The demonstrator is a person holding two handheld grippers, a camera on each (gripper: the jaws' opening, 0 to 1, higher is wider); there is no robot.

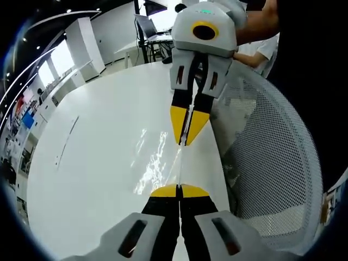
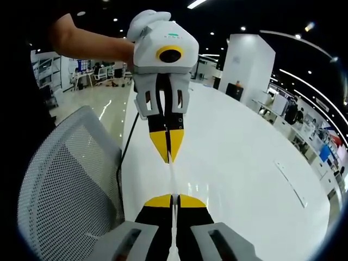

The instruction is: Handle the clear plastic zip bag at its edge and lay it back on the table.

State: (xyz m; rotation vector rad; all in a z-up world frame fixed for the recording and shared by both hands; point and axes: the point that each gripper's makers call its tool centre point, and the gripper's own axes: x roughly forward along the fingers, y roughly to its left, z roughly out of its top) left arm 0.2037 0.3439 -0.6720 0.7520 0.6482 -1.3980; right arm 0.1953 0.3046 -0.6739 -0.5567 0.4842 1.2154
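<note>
Both tongs, left tongs (image 1: 179, 189) and right tongs (image 2: 174, 199), are clamped on the clear zip bag (image 1: 163, 157), stretched thin and shiny above the white table (image 1: 98, 141), beside a mesh chair (image 1: 272, 163).

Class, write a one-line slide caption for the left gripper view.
Both grippers, left and right, pinch a clear zip bag taut above the white table.

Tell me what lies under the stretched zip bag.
Under the clear plastic zip bag, stretched between the left gripper and right gripper, lies the white table, seen through the film. No other object shows beneath it.
</note>
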